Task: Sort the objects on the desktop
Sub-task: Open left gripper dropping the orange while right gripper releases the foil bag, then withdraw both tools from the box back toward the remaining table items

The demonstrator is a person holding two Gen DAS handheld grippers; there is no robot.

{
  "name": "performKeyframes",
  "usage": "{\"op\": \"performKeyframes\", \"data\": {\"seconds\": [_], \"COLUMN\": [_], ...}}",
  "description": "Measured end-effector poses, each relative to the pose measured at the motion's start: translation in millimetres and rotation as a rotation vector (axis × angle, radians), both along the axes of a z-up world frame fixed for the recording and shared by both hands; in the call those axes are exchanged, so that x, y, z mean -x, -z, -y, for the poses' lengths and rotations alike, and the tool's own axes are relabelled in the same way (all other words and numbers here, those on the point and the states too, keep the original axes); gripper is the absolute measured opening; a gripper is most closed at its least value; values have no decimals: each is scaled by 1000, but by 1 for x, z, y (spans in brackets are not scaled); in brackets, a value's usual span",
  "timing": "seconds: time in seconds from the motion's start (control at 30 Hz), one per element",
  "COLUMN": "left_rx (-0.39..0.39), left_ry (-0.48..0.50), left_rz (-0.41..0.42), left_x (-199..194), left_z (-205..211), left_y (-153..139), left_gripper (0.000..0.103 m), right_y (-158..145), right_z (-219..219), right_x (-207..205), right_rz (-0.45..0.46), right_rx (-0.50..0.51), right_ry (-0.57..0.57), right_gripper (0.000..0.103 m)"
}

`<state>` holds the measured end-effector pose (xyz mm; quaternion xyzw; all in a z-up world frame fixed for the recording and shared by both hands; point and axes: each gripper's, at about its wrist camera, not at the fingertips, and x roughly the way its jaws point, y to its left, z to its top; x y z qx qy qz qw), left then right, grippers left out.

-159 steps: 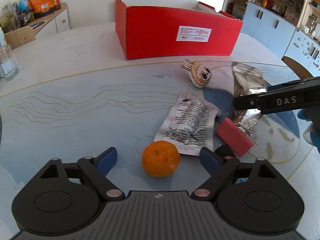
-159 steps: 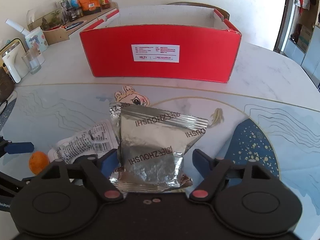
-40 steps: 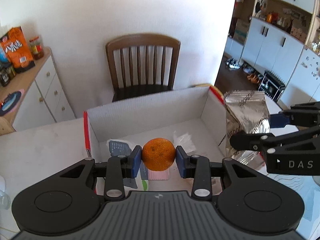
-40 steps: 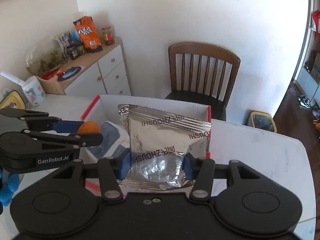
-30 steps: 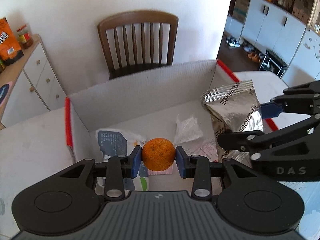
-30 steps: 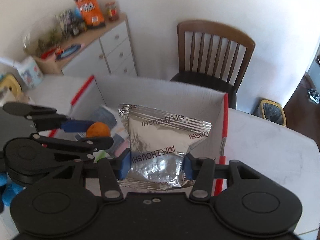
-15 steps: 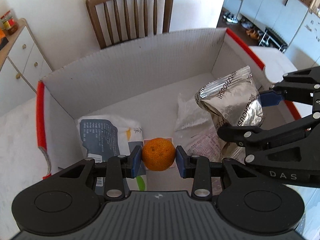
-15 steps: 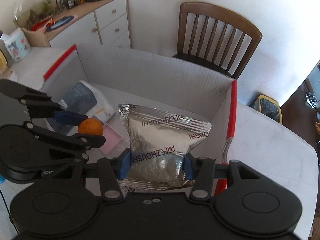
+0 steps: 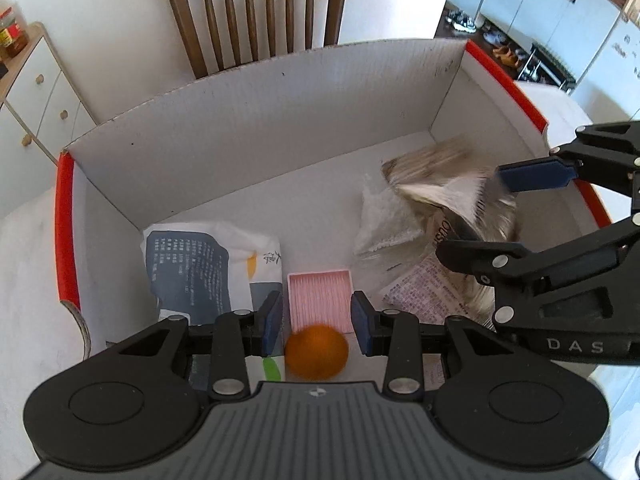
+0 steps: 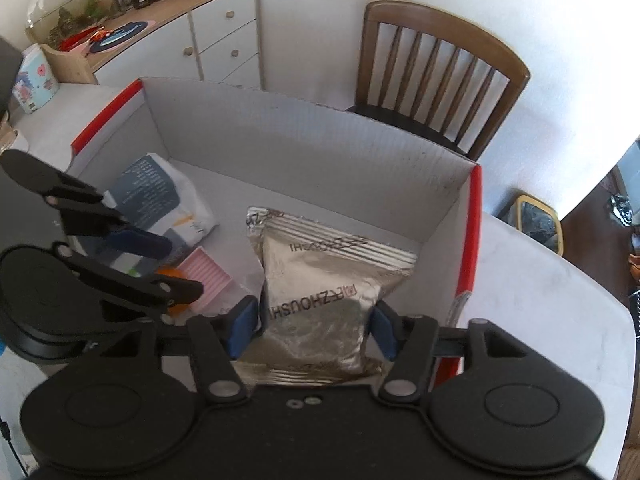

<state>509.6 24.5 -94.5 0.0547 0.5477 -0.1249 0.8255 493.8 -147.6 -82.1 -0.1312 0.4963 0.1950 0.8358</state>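
Note:
Both grippers hang over the open red box with a white inside (image 9: pixel 66 220) (image 10: pixel 474 232), pointing steeply down. An orange (image 9: pixel 316 350) shows blurred and low between the fingers of my left gripper (image 9: pixel 317 320); the blue pads do not press on it. In the right wrist view the orange (image 10: pixel 170 272) peeks from behind the left gripper (image 10: pixel 184 268). The jaws of my right gripper (image 10: pixel 314 330) are opening. A silver foil packet (image 10: pixel 324 296) is still between them, with a gap at the left pad. From the left wrist the packet (image 9: pixel 436 176) is a blur beside the right gripper (image 9: pixel 472 212).
On the box floor lie a white and blue pouch (image 9: pixel 192 264), a pink ribbed case (image 9: pixel 320 296), a clear bag (image 9: pixel 384 220) and a printed wrapper (image 9: pixel 424 292). A wooden chair (image 9: pixel 256 12) stands behind the box and a white cabinet (image 10: pixel 216 40) at the far left.
Both grippers sank lower into the box. The orange has slipped down out of the left pads. The right jaws have spread and the foil packet has dropped away from them.

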Motion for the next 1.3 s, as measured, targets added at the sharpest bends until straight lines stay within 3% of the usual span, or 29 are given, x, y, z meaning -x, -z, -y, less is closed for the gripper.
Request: {"op": "performKeyframes", "data": {"seconds": [0.47, 0.87, 1.3], "left_rx": [27, 80, 93], "left_ry": [-29, -17, 3], "left_rz": [72, 164, 241], "left_x": [35, 90, 152], "left_z": [-3, 2, -2], "left_y": [-36, -87, -117], "left_gripper": [36, 36, 36], "right_y": [-30, -73, -95], "right_z": [13, 21, 22], "right_x": [25, 77, 138], "right_rz": [44, 88, 95], "right_rx": [-44, -117, -154], "right_ry": [-7, -34, -62], "right_gripper": [70, 75, 79]}}
